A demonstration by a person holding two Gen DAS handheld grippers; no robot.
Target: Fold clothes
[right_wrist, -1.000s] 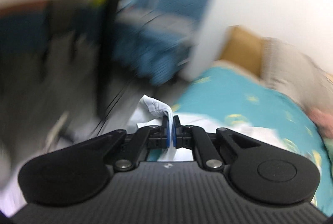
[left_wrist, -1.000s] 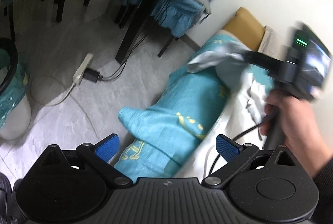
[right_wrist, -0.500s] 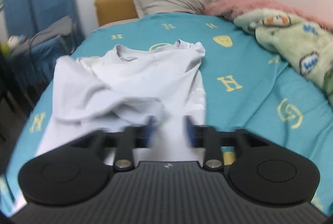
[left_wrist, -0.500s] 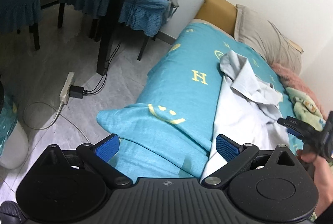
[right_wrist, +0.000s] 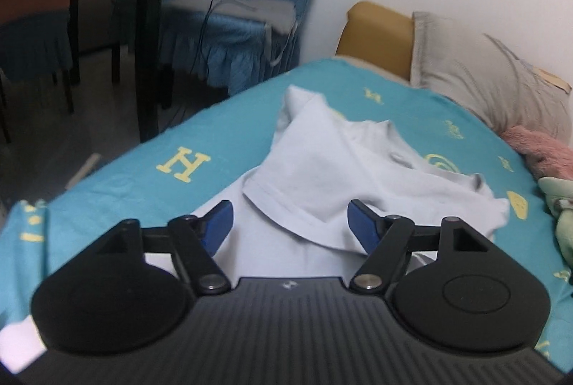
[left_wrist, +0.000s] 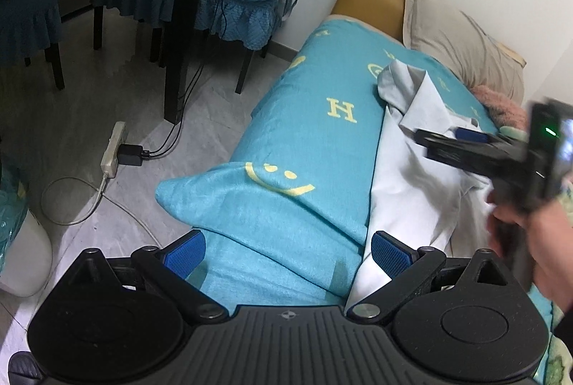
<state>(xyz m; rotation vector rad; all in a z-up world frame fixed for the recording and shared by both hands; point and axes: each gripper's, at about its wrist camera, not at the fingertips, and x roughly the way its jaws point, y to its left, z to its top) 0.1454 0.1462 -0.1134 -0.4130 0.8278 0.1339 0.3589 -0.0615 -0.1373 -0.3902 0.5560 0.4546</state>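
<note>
- Both pairs of jaws stand apart: on my left gripper (left_wrist: 288,250) they are wide and grip nothing; on my right gripper (right_wrist: 290,224) they are closing, with nothing pinched between them.
- One pale grey shirt (right_wrist: 358,177) lies crumpled on the bed (right_wrist: 125,177), just ahead of and under my right jaws, one sleeve folded across its body.
- From the left wrist view, its near edge runs past my right-hand finger, and the teal blanket fills the gap between the jaws.
- I count one beige pillow (left_wrist: 462,37) beyond the shirt, two covered chairs (left_wrist: 236,9) and one power strip (left_wrist: 114,150) on the floor to the left.
</note>
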